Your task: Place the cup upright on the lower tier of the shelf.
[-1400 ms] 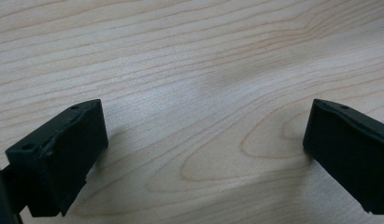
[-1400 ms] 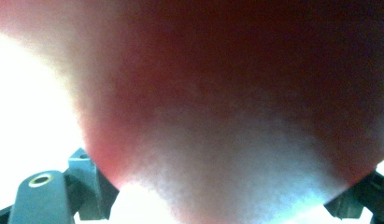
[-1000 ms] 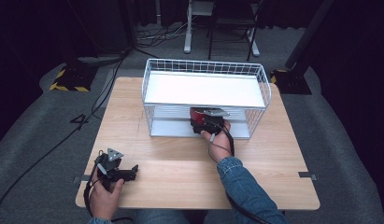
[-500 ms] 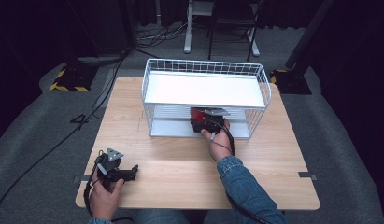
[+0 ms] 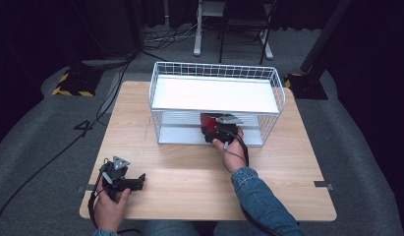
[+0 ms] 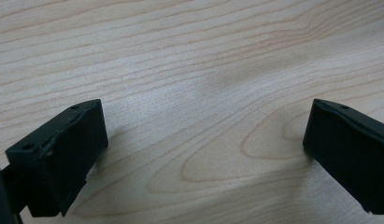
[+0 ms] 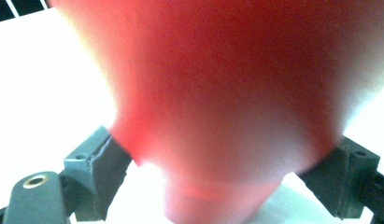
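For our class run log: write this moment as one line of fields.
right gripper: shut on red object, inside lower tier of wire rack | left gripper: open, nothing held, over wooden table

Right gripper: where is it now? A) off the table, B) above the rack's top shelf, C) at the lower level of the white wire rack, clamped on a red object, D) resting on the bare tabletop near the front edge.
C: the right gripper reaches into the white wire rack under its top shelf, its jaws pressed against both sides of a red object.
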`<state>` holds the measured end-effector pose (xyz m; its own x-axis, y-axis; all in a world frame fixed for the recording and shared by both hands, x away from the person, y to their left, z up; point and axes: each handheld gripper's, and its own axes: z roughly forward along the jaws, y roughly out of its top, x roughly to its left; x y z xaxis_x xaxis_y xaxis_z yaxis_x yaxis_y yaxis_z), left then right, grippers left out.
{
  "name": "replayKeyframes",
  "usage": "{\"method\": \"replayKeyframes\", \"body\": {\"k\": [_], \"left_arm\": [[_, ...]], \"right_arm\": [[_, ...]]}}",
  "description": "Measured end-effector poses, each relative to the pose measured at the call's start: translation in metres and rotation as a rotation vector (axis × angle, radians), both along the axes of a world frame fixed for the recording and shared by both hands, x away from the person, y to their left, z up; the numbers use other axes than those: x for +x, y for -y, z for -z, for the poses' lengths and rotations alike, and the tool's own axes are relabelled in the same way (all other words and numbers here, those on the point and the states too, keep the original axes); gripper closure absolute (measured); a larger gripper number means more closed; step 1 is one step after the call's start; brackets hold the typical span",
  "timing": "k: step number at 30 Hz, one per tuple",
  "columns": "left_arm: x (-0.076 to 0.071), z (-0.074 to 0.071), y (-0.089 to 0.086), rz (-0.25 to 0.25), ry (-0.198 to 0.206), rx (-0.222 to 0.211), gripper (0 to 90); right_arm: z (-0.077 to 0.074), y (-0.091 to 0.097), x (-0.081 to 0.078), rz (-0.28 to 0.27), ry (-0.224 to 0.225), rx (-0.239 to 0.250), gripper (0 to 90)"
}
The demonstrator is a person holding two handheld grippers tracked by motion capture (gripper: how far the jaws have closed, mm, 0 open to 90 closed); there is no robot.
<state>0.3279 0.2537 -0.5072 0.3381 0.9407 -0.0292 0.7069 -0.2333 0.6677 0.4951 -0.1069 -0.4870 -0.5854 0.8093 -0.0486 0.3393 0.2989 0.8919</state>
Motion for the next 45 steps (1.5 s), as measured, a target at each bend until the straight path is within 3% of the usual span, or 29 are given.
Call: {"method": "replayKeyframes", "body": {"k": [5, 17, 28, 45], "left_arm": [[0.0, 0.0, 0.0, 0.0, 0.0, 0.0, 0.1], [-0.005, 0.0, -0.002, 0.021, 0.002, 0.005, 0.1], [-0.007, 0.0, -0.001, 0.017, 0.0, -0.001, 0.1], [-0.003, 0.0, 0.0, 0.018, 0.001, 0.001, 0.1]], "right_arm": [[0.0, 0.008, -0.008, -0.015, -0.043, -0.006, 15.7], [-0.013, 0.035, -0.035, -0.073, -0.037, -0.009, 15.7], [-0.039, 0.069, -0.068, -0.115, -0.041, 0.013, 15.7], [-0.059, 0.135, -0.106, -0.066, -0.032, 0.008, 15.6]]}}
